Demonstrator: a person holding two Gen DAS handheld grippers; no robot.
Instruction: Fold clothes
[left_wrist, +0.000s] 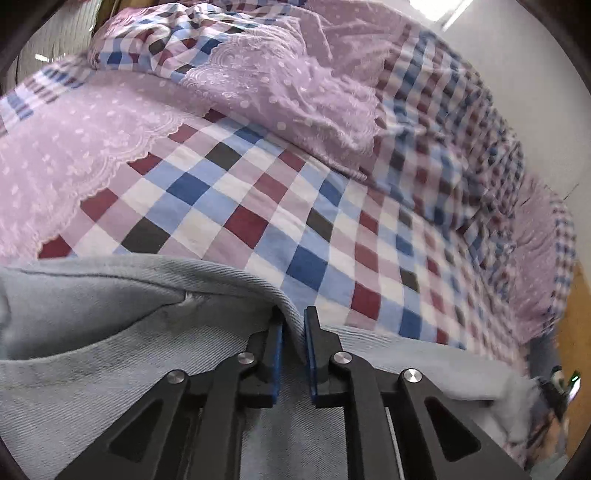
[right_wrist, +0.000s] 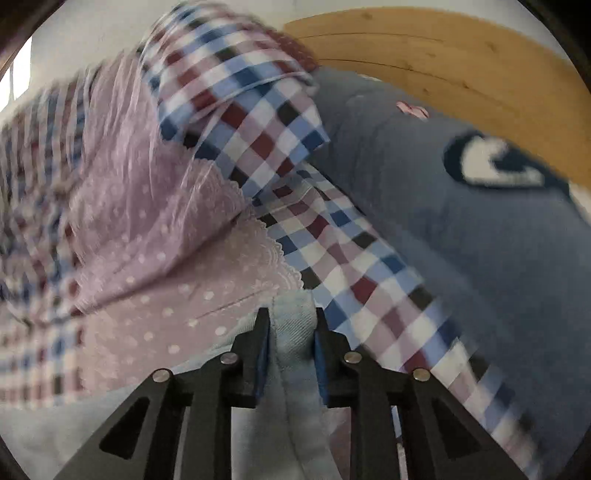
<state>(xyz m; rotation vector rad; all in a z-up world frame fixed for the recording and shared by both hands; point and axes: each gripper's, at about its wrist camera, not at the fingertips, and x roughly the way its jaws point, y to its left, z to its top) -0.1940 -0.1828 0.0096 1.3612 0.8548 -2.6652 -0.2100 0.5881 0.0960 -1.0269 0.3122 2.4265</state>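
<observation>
Checkered bedding (left_wrist: 258, 206) lies under my pale blue garment (left_wrist: 92, 332); left gripper (left_wrist: 293, 332) and right gripper (right_wrist: 291, 332) each pinch its edge. Thin grips may slip, spoiling the fold.

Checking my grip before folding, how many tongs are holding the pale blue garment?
2. The left tongs pinch a fold of the pale blue garment; the right tongs clamp another bunched edge.
</observation>
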